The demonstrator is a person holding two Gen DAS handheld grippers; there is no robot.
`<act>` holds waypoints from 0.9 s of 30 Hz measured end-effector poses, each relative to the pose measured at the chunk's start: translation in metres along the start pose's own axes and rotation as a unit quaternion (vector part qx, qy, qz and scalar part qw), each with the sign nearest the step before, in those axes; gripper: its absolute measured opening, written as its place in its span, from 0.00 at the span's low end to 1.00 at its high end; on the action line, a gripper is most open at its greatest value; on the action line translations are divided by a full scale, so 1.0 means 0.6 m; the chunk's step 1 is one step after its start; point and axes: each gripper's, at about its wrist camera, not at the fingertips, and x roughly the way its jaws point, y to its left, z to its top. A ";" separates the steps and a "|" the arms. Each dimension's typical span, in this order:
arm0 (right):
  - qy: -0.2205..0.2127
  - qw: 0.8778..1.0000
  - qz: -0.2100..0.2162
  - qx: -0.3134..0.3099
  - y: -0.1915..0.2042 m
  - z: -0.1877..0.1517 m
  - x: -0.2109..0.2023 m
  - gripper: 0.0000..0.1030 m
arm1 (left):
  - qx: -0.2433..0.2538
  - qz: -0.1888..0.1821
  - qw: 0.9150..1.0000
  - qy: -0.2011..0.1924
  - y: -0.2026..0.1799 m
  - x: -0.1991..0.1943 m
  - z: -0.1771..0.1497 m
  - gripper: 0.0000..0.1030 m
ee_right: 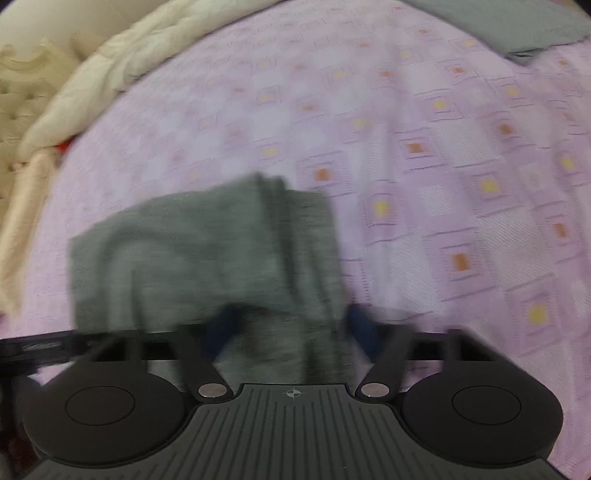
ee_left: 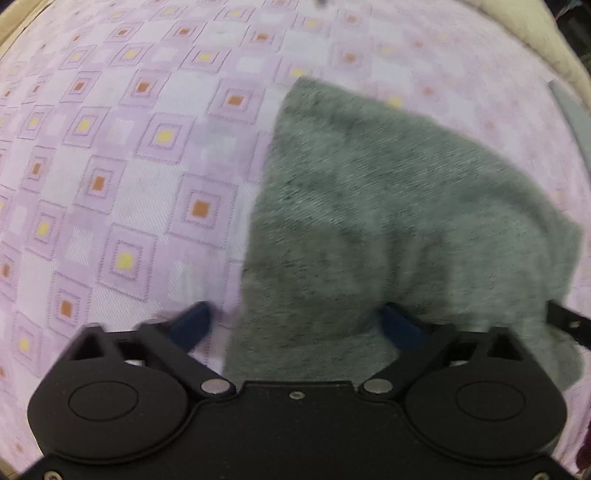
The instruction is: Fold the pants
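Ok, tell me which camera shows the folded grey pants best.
Left wrist: the folded grey fabric pants fill more of the frame with sharper weave. Right wrist shows them smaller and blurred, though stacked edges show.

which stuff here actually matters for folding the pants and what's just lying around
Part of the job:
- grey knit pants, partly folded
- left gripper, fingers apart
- right gripper, fingers apart
- pink patterned bedspread they lie on

Just lying about:
- cream quilted blanket at the bed's edge
- flat grey cloth in the far corner
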 end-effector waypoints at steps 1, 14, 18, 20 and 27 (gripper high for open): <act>-0.005 1.000 -0.008 -0.009 0.009 -0.001 -0.005 0.25 | 0.011 -0.017 1.000 -0.007 -0.007 -0.003 0.000 0.53; -0.094 0.993 0.033 -0.061 0.180 0.048 -0.116 0.13 | 0.021 -0.010 0.996 -0.085 0.047 -0.180 0.048 0.25; -0.098 0.991 0.079 -0.045 0.237 0.100 -0.091 0.11 | 0.029 0.004 0.994 -0.109 0.109 -0.239 0.111 0.26; -0.103 0.990 0.088 -0.047 0.263 0.124 -0.064 0.08 | 0.031 0.013 0.993 -0.114 0.141 -0.248 0.141 0.27; -0.083 0.996 0.001 -0.037 0.296 0.166 0.057 0.11 | 0.005 0.153 0.987 -0.057 0.243 -0.127 0.182 0.31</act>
